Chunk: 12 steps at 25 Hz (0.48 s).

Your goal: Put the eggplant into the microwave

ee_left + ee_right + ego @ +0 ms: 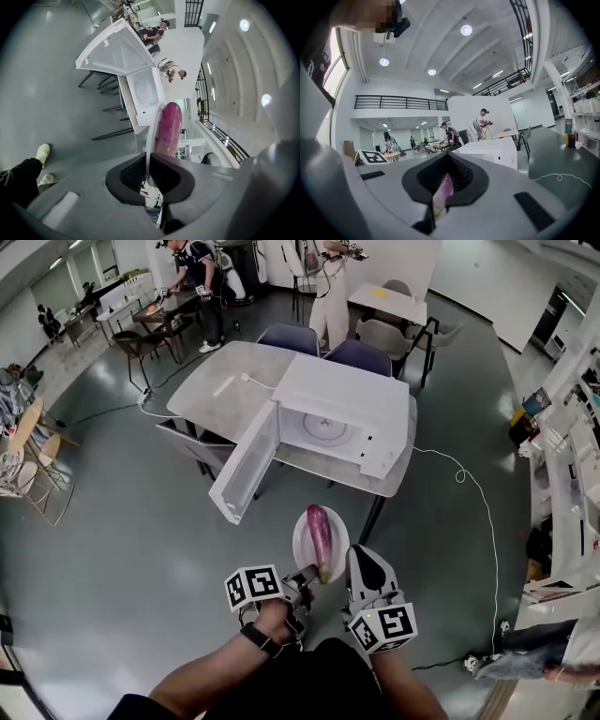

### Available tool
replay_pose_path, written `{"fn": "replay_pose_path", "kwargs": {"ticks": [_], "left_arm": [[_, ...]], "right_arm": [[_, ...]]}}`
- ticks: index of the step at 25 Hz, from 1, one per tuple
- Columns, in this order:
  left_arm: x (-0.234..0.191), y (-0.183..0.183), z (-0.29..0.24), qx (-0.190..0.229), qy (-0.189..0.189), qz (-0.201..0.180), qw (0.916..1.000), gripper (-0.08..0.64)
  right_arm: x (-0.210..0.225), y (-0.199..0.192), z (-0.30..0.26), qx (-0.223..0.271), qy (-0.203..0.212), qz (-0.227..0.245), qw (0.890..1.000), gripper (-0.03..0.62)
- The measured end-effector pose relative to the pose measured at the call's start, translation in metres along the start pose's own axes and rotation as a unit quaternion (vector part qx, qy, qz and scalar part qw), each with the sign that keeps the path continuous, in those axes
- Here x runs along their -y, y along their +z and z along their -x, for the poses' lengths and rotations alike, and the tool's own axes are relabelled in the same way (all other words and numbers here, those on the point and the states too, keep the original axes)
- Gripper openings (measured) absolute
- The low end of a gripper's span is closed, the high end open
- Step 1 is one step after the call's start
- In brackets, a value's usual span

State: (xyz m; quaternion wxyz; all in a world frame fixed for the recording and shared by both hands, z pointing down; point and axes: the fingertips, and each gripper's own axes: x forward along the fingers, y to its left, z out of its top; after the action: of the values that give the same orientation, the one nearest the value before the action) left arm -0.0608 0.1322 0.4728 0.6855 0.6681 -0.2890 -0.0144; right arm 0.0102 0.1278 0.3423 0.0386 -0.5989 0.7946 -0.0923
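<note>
A purple eggplant [321,529] lies on a small white plate [304,546], held in the air in front of me. My left gripper [307,575] is shut on the plate's near rim; in the left gripper view the plate's edge [151,136] runs between the jaws with the eggplant [168,126] beyond. My right gripper [352,559] sits at the plate's right rim, shut, with a strip of eggplant [444,187] showing in its slot. The white microwave [328,423] stands on a table ahead. Its door [246,465] hangs wide open to the left, and the cavity shows a turntable.
The microwave's table [216,381] has dark chairs [361,354] behind it. A white cable [478,493] trails over the grey floor on the right. Shelves [572,474] line the right wall. People stand at tables [169,306] far back.
</note>
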Motion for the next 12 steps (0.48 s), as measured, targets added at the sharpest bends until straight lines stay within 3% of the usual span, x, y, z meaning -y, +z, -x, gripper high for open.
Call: {"fn": "replay_pose_path", "kwargs": {"ticks": [12], "left_arm": [[0.003,0.053,-0.035,-0.008,0.002,0.004,1.0000,0.025]], "right_arm": [[0.020,0.007,-0.053,0.002,-0.008,-0.004,1.000,0.002]]}}
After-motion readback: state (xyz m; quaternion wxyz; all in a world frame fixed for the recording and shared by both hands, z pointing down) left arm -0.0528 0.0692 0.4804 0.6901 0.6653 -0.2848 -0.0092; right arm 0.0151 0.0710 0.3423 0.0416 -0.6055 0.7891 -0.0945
